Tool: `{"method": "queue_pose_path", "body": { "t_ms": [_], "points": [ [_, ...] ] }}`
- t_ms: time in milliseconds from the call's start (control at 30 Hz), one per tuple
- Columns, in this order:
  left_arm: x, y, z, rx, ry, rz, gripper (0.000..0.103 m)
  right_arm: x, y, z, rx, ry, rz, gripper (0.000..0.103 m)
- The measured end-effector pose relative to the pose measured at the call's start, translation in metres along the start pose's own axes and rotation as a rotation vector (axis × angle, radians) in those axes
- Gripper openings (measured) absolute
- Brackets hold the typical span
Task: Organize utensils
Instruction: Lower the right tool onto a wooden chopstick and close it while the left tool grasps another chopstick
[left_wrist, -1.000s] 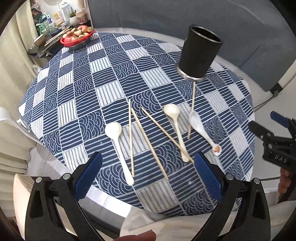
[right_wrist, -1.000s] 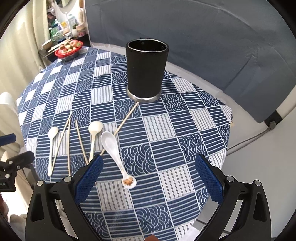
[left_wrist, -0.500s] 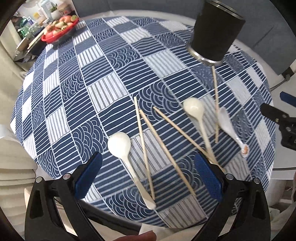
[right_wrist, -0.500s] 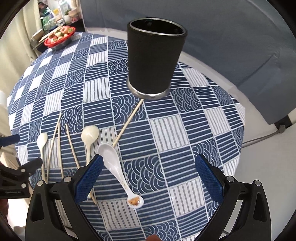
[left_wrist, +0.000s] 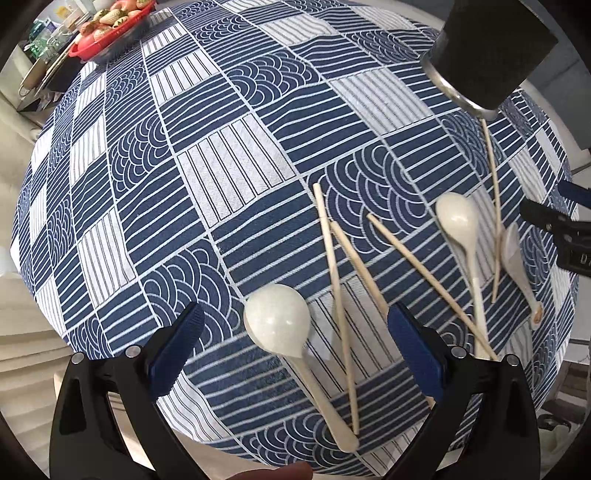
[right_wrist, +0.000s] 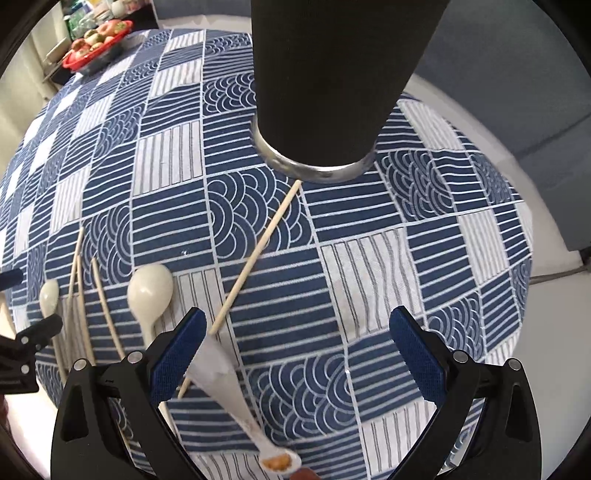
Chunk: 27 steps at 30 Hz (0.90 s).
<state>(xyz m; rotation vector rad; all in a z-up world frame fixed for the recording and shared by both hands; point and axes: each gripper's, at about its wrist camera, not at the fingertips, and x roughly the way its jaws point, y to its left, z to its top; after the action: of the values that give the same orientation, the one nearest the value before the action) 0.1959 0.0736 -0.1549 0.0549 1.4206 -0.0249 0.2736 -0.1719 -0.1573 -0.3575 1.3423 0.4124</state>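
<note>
A black holder cup (right_wrist: 332, 85) stands on the blue patterned tablecloth (right_wrist: 177, 155); it also shows in the left wrist view (left_wrist: 491, 51). Three spoons and several chopsticks lie in front of it. My left gripper (left_wrist: 293, 354) is open, low over a cream spoon (left_wrist: 280, 321) with a chopstick (left_wrist: 338, 291) beside it. My right gripper (right_wrist: 293, 354) is open, low over a white spoon (right_wrist: 221, 373) with a decorated handle end; a chopstick (right_wrist: 255, 258) crosses it. Another cream spoon (right_wrist: 149, 295) lies to the left.
A red bowl of fruit (left_wrist: 110, 22) sits at the table's far left edge; it also shows in the right wrist view (right_wrist: 96, 48). A grey sofa (right_wrist: 517, 74) curves behind the table. The right gripper shows at the right edge of the left wrist view (left_wrist: 565, 236).
Both grippers have moved forward and down toward the table. The left one has closed in on the cream spoon, the right one on the white spoon and the cup.
</note>
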Motion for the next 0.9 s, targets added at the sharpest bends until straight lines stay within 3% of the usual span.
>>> {"method": "queue_pose_path", "body": {
  "t_ms": [167,267,433,633,900],
  "points": [
    [0.015,0.004,0.008,0.012,0.025,0.009,0.097,0.019,0.001,0.009,0.021,0.033,0.008,0.095],
    [0.030,0.001,0.009,0.040,0.063,0.070,0.099,0.032,0.002,0.011,0.029,0.051,0.006,0.095],
    [0.040,0.012,0.009,-0.061,0.099,-0.013,0.099,0.042,0.002,0.012,0.052,0.057,0.040,0.095],
    [0.044,0.006,0.008,-0.002,0.067,-0.016,0.099,0.048,0.005,0.018,0.053,0.071,0.065,0.097],
    [0.044,0.006,0.001,-0.042,0.048,-0.013,0.099,0.050,0.005,0.016,0.079,0.077,0.057,0.096]
  ]
}}
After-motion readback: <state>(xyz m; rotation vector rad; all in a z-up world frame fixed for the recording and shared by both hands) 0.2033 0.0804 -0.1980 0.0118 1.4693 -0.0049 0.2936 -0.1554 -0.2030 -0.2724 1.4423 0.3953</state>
